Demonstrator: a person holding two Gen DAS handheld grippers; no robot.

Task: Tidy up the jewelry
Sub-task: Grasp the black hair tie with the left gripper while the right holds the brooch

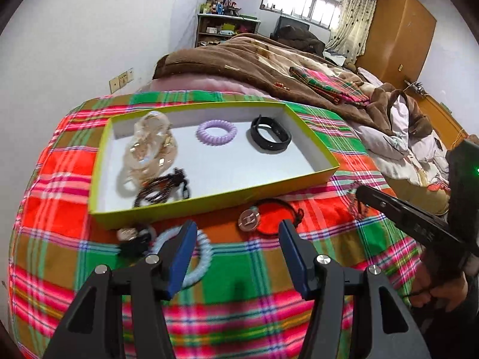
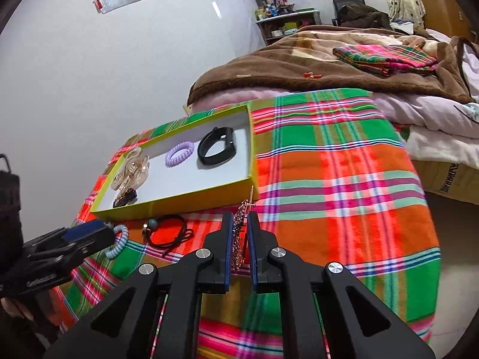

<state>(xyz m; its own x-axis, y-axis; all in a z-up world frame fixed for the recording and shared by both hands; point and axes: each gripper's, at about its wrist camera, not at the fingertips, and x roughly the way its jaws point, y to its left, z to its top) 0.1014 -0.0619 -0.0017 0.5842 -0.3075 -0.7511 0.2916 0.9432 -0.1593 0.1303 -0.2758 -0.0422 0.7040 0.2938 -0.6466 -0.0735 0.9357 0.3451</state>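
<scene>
A yellow-green box (image 1: 215, 199) (image 2: 194, 196) lies on the plaid cloth and holds a clear hair claw (image 1: 149, 146), a purple spiral tie (image 1: 216, 131) (image 2: 178, 152), a black band (image 1: 271, 136) (image 2: 215, 146) and a dark beaded bracelet (image 1: 163, 190). In front of the box lie a pale blue spiral tie (image 1: 200, 257) (image 2: 119, 240) and a black cord bracelet with a round charm (image 1: 254, 220) (image 2: 170, 232). My left gripper (image 1: 237, 226) (image 2: 89, 230) is open above the cloth, its left finger over the blue tie. My right gripper (image 2: 241, 218) (image 1: 363, 193) is shut on a beaded rhinestone hairpin (image 2: 239, 230), held off the cloth.
A small black and silver clip (image 1: 133, 236) lies left of the blue tie. Behind the cloth a brown blanket (image 1: 239, 59) and a folded plaid cloth (image 2: 386, 58) lie on the bed. A hand (image 1: 434, 296) holds the right gripper.
</scene>
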